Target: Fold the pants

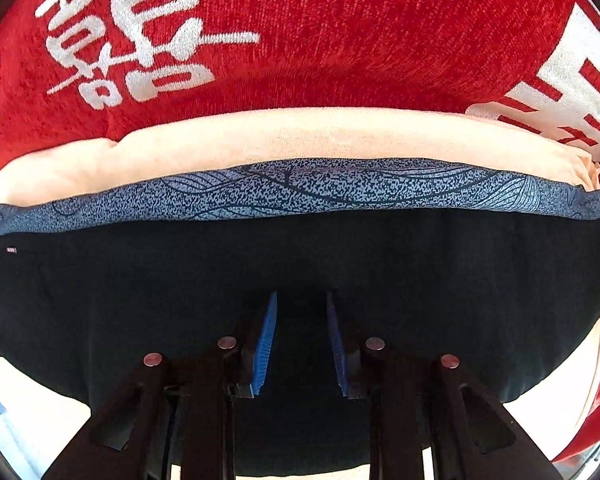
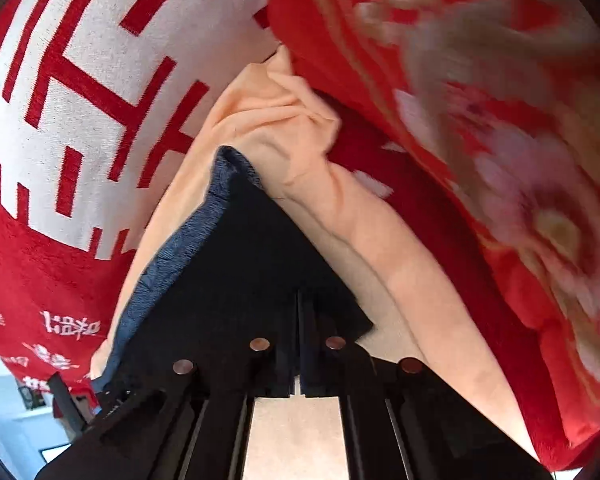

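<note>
The left tool (image 1: 301,300) has its blue-padded fingers (image 1: 265,344) apart, poised over the black fabric pants (image 1: 300,264), which lie spread flat across the view; whether the tips touch the cloth I cannot tell. Beyond the black cloth runs the pants' blue speckled patterned waistband (image 1: 300,188), then a peach-coloured cloth (image 1: 260,136) beneath, then a red knitted blanket with white characters (image 1: 340,40). The right tool (image 2: 300,300) has its fingers pressed together, clamped on a corner of the pants, with a red floral quilt (image 2: 520,160) to its right.
</note>
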The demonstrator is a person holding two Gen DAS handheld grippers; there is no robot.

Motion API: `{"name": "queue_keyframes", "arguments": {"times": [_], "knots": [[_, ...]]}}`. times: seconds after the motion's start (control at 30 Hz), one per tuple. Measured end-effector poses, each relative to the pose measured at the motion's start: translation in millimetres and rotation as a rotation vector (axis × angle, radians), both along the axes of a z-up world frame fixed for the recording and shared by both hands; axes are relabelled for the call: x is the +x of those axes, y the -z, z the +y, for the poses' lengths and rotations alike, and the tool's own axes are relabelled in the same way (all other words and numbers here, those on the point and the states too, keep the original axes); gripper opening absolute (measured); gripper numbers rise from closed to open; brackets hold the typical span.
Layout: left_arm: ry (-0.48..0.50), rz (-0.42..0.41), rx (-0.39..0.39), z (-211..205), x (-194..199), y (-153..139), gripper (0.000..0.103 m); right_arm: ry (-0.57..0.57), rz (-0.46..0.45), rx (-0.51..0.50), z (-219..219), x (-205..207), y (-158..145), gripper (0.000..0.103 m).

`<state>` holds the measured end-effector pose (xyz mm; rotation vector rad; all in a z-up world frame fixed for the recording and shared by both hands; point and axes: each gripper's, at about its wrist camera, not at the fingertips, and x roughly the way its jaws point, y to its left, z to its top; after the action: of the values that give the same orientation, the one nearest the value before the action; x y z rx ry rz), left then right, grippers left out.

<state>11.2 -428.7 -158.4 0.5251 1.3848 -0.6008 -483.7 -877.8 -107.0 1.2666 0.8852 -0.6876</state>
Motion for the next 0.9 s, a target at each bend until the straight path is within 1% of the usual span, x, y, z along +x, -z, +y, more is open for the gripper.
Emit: {"name": "queue_keyframes", "arguments": {"times": [0.03, 0.1, 0.13, 0.17, 0.2, 0.23, 0.27, 0.3, 0.37, 0.4, 0.43, 0.47, 0.5, 0.53, 0.57, 0.6, 0.63, 0.67, 0.7, 0.73, 0.77, 0.8, 0.83, 0.9], "knots": [[0.004, -0.007, 0.006, -3.7, -1.4, 0.6, 0.029, -0.010, -0.005, -0.010, -2.9, 3.7, -2.9, 0.001], [0.008, -0.015, 0.019, -12.5, -3.0, 1.8, 0.030, -0.026, 0.024, -0.069, -10.3, 10.8, -14.5, 0.002], [0.002, -0.009, 0.027, -15.0, -1.6, 0.9, 0.030, -0.021, 0.046, -0.093, -12.9, 12.1, -21.3, 0.006], [-0.012, 0.001, 0.029, -17.6, -0.2, -2.2, 0.030, -0.026, 0.043, -0.105, -14.0, 13.0, -26.5, 0.007], [-0.017, 0.009, 0.017, -25.3, -0.4, -6.3, 0.030, -0.053, 0.042, -0.119, -16.3, 17.6, -30.9, 0.019], [-0.012, 0.009, -0.006, -28.0, -1.0, -11.3, 0.030, -0.093, 0.062, -0.147, -18.8, 25.4, -34.1, 0.040], [0.002, -0.003, -0.016, -32.7, -1.6, -15.1, 0.030, -0.126, 0.084, -0.175, -20.3, 34.3, -35.6, 0.048], [0.014, -0.010, -0.022, -37.2, -1.9, -17.4, 0.030, -0.172, 0.101, -0.224, -23.2, 44.8, -38.0, 0.052], [0.036, 0.004, -0.053, -49.1, -2.0, -18.5, 0.030, -0.244, 0.143, -0.281, -30.3, 63.8, -34.5, 0.052], [0.042, 0.012, -0.058, -55.1, -2.7, -17.7, 0.030, -0.260, 0.163, -0.280, -36.9, 64.9, -30.7, 0.052], [0.047, 0.017, -0.059, -61.2, -3.5, -14.2, 0.030, -0.272, 0.166, -0.257, -42.4, 69.6, -22.4, 0.051], [0.049, 0.017, -0.051, -67.2, -4.1, -8.8, 0.030, -0.286, 0.164, -0.207, -47.7, 74.3, -10.2, 0.045], [0.047, 0.016, -0.041, -71.9, -4.3, -3.6, 0.030, -0.302, 0.152, -0.145, -50.9, 78.5, 2.0, 0.020], [0.038, 0.011, -0.031, -75.3, -5.0, 2.1, 0.030, -0.306, 0.152, -0.139, -51.6, 81.5, 2.9, 0.019], [0.030, 0.003, -0.033, -79.2, -5.7, 3.7, 0.030, -0.311, 0.138, -0.158, -52.2, 83.0, -2.7, 0.018], [0.022, -0.010, -0.038, -81.9, -5.5, 2.8, 0.030, -0.311, 0.106, -0.189, -53.6, 83.9, -12.5, 0.016], [0.020, -0.018, -0.037, -85.7, -5.2, 2.5, 0.030, -0.302, 0.079, -0.210, -56.5, 83.7, -19.8, 0.016], [0.017, -0.023, -0.036, -89.8, -4.7, 3.3, 0.030, -0.292, 0.065, -0.203, -62.8, 84.5, -21.0, 0.016], [0.014, -0.027, -0.035, -93.8, -2.4, 3.8, 0.030, -0.293, 0.068, -0.175, -68.2, 86.6, -15.8, 0.017], [0.011, -0.032, -0.032, -99.6, 0.9, 3.5, 0.030, -0.310, 0.083, -0.136, -71.5, 89.6, -7.5, 0.021], [0.009, -0.032, -0.027, -106.0, 4.9, 1.7, 0.030, -0.336, 0.134, -0.104, -73.1, 92.4, 2.0, 0.022], [0.007, -0.026, -0.023, -112.9, 14.4, -2.5, 0.030, -0.346, 0.155, -0.104, -72.8, 91.1, 3.0, 0.026], [0.004, -0.021, -0.021, -117.2, 17.7, -8.4, 0.030, -0.344, 0.163, -0.115, -70.4, 92.1, -0.9, 0.033], [-0.002, -0.027, -0.046, -115.2, 20.3, -23.8, 0.030, -0.321, 0.202, -0.182, -61.1, 80.2, -20.9, 0.035]]}}
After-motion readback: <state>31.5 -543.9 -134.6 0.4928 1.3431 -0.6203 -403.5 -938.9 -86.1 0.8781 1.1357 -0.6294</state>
